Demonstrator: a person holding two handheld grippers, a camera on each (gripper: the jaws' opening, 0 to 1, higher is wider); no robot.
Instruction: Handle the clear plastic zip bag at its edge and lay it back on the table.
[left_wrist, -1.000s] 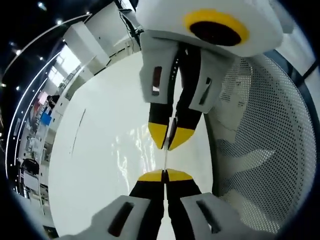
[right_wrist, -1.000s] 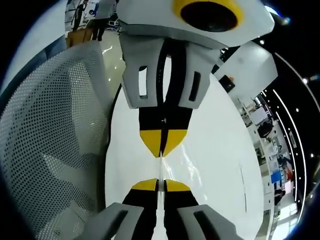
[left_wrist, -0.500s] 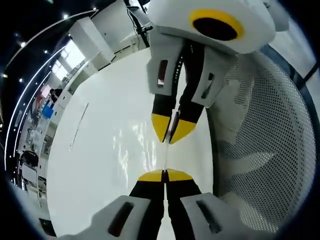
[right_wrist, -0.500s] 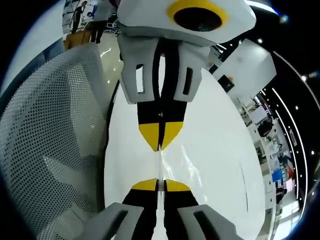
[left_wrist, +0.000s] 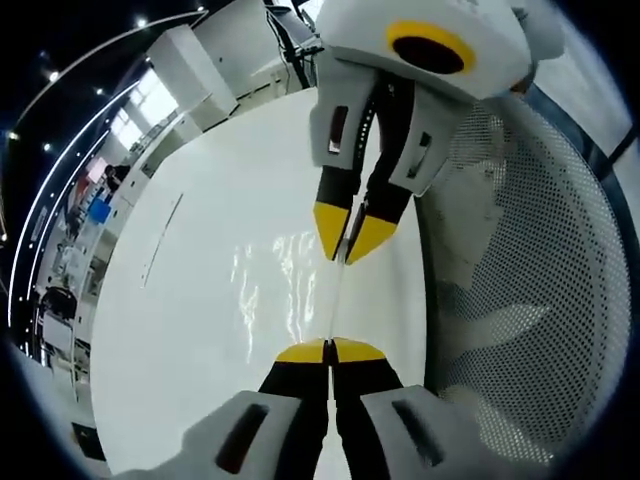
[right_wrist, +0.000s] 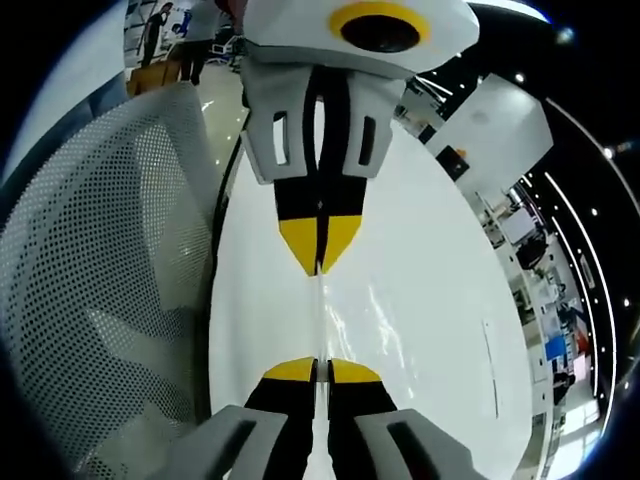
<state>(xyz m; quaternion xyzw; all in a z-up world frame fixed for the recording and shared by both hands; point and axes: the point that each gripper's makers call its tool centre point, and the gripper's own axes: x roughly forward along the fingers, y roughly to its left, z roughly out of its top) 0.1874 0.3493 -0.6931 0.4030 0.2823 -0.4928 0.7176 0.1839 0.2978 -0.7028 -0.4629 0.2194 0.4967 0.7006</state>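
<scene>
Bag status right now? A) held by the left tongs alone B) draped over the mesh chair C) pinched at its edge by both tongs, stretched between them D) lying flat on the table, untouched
C: the clear plastic zip bag has its thin edge running between the shut left tongs and the shut right tongs, above the white table.

One clear plastic zip bag (left_wrist: 290, 290), one white table (left_wrist: 200, 300), one white perforated mesh chair (left_wrist: 530, 270) and two yellow-tipped grippers (left_wrist: 329, 351) (right_wrist: 318, 371) are counted.

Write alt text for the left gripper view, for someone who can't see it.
The left tongs and the right tongs, tips facing, are both shut on one edge of a clear plastic zip bag stretched between them above a white table. A white perforated mesh panel stands to the right.
</scene>
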